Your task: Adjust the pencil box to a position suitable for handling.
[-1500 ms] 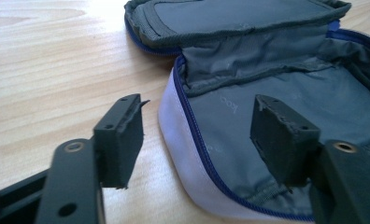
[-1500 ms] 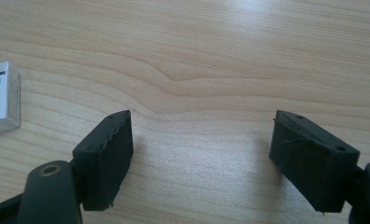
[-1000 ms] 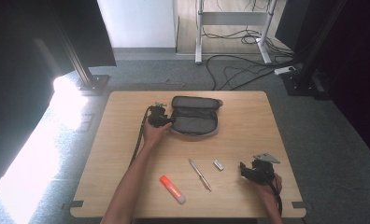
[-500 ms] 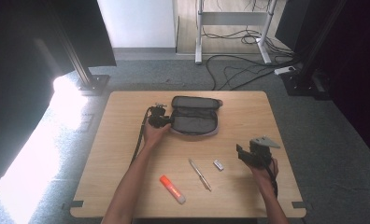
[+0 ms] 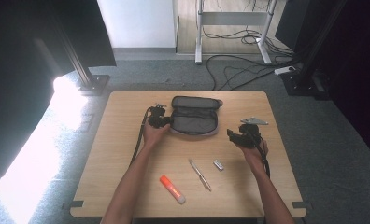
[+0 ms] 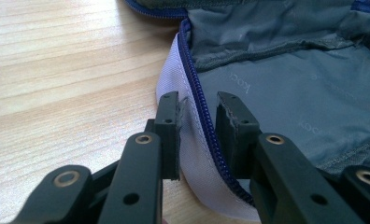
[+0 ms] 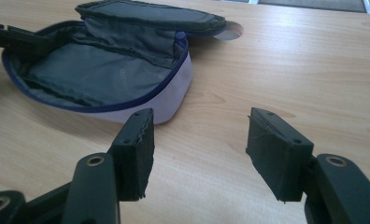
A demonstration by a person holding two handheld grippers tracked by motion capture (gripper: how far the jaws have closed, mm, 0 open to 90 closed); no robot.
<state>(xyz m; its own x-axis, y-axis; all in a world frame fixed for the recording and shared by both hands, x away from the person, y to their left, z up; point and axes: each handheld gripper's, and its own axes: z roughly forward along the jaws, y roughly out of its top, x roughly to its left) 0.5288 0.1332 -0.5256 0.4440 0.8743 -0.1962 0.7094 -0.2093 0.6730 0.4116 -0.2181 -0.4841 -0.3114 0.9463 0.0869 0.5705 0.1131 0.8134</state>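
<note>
Pouch [image 5: 194,117] rim sits between my left gripper's [image 6: 198,122] closing jaws, seemingly not pinched yet; right gripper [image 7: 199,154] wide, empty, pouch ahead-left.

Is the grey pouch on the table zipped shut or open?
Open: the pouch has its lid flap folded back, its blue zipper is parted and its grey lining shows.

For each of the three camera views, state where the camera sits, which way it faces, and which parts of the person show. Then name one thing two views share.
High view: above the near table edge, looking forward and down on the pencil case; both forearms, left gripper, right gripper.
Left gripper view: on the left gripper, whose jaws straddle the case's zipper edge.
Right gripper view: on the right gripper, jaws open, nothing between them.
Shared: the open pencil case.
</note>
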